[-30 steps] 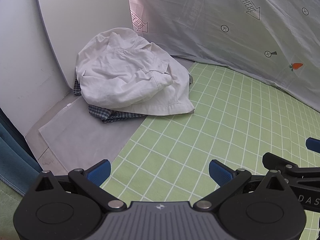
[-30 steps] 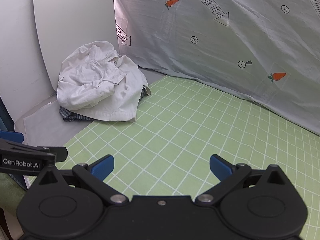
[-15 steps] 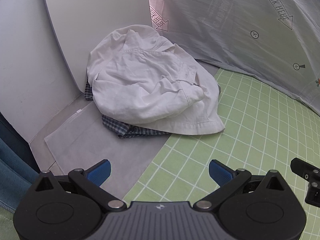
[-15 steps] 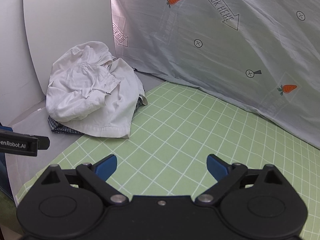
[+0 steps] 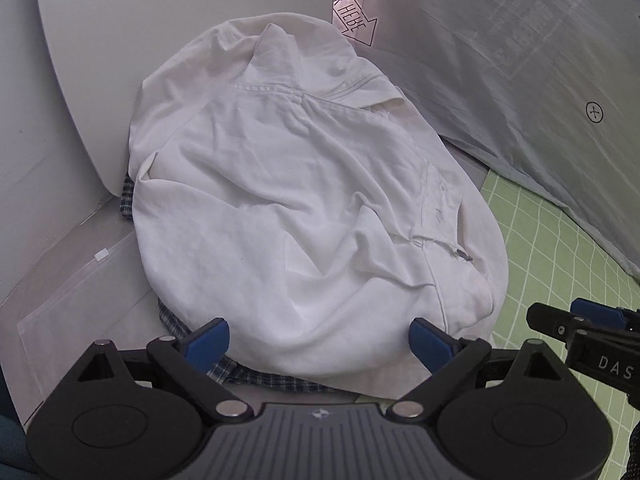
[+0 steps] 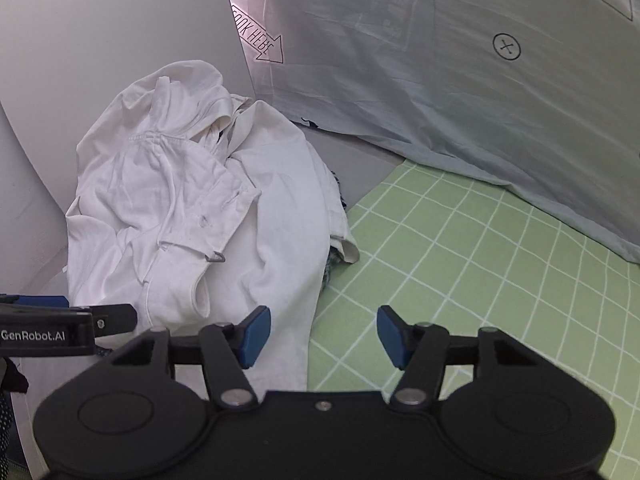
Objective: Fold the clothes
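A crumpled white shirt (image 5: 304, 208) lies heaped in the corner on top of a dark checked garment (image 5: 248, 376), whose edge peeks out below it. My left gripper (image 5: 320, 340) hovers over the shirt's near hem, its jaws wide and closing, the blue pads not pressing the cloth. In the right wrist view the same white shirt (image 6: 200, 208) lies to the left. My right gripper (image 6: 322, 336) is at the shirt's right-hand lower edge, its jaws half apart and closing, with the hem and green mat between the pads, nothing gripped.
A green grid-patterned mat (image 6: 480, 264) covers the surface to the right. A grey printed sheet (image 6: 440, 60) hangs behind. White curved panels (image 5: 160, 20) wall off the corner. A clear plastic bag (image 5: 80, 300) lies flat on the left. The right gripper's tip (image 5: 580, 328) shows at the left view's right edge.
Both grippers have moved toward the clothes pile, which now fills much more of each view. The right gripper's jaws have narrowed markedly; the left jaws have narrowed slightly.
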The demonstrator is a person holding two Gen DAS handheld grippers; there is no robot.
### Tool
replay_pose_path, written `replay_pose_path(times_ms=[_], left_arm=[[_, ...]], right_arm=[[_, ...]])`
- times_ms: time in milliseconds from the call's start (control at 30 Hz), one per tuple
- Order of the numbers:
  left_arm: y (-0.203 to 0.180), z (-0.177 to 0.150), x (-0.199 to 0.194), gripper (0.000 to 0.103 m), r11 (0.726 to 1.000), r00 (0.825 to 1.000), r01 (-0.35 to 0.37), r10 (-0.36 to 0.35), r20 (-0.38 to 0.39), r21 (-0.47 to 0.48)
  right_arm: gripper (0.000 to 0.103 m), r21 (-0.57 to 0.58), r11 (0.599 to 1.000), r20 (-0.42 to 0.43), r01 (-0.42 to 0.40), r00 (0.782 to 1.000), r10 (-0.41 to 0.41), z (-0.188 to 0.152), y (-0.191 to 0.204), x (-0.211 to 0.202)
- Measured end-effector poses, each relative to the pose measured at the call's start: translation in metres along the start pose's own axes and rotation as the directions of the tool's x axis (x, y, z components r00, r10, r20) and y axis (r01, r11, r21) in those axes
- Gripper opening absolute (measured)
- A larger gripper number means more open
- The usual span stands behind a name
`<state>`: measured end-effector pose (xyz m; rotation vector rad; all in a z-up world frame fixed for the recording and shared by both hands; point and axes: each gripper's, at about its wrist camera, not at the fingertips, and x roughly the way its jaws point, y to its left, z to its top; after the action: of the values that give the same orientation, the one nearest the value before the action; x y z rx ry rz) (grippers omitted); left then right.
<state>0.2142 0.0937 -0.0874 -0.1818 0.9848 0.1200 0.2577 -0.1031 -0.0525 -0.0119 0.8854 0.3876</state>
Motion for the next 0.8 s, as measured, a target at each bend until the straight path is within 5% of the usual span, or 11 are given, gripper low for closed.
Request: replay_pose_path(times_ms=[100,233,333,367,433,467,633,800], left_arm=[[-0.003,0.003,0.015,0.090,1.000,1.000,0.010,-0.010,-0.005,-0.018],[0.000,0.002,0.021,0.078,0.998,1.000,0.009,-0.008,0.011,-0.069],[0.005,-0.002,0.015,0.055,0.995,0.999,-0.005,0.009,0.044,-0.095],[0.007,-0.003,0.011,0.033,0.994,0.998,-0.037,0.043,0.053,-0.105],[0.012,-0.003,0.006,0.019,0.991,0.996,-0.054,0.062,0.062,-0.120],[0.015,-0.004,0.002,0.004,0.990,0.996,-0.047,0.057,0.074,-0.130],[0.019,-0.002,-0.040,0.004,0.991,0.982,-0.039,0.061,0.179,-0.125],[0.015,-0.011,-0.074,0.003,0.993,0.977,0.073,-0.053,0.207,-0.092]], right_arm=[[0.051,0.024,0.999,-0.033,-0.043,0.998,0.044,0.007,0.000,0.028],[0.008,0.023,0.996,-0.055,-0.090,0.994,0.091,0.008,0.003,0.051],[0.002,-0.011,0.996,-0.009,-0.086,0.996,0.086,0.003,0.009,0.044],[0.002,-0.017,0.996,0.016,-0.084,0.996,0.084,0.001,0.010,0.039],[0.001,-0.024,0.996,0.077,-0.085,0.993,0.087,-0.003,0.013,0.022],[0.001,-0.032,0.996,0.107,-0.080,0.991,0.083,-0.004,0.015,0.013],[0.000,-0.035,0.998,0.257,-0.061,0.964,0.068,0.000,0.022,-0.042],[0.000,0.041,0.999,0.338,-0.005,0.941,-0.009,-0.001,0.008,-0.081]])
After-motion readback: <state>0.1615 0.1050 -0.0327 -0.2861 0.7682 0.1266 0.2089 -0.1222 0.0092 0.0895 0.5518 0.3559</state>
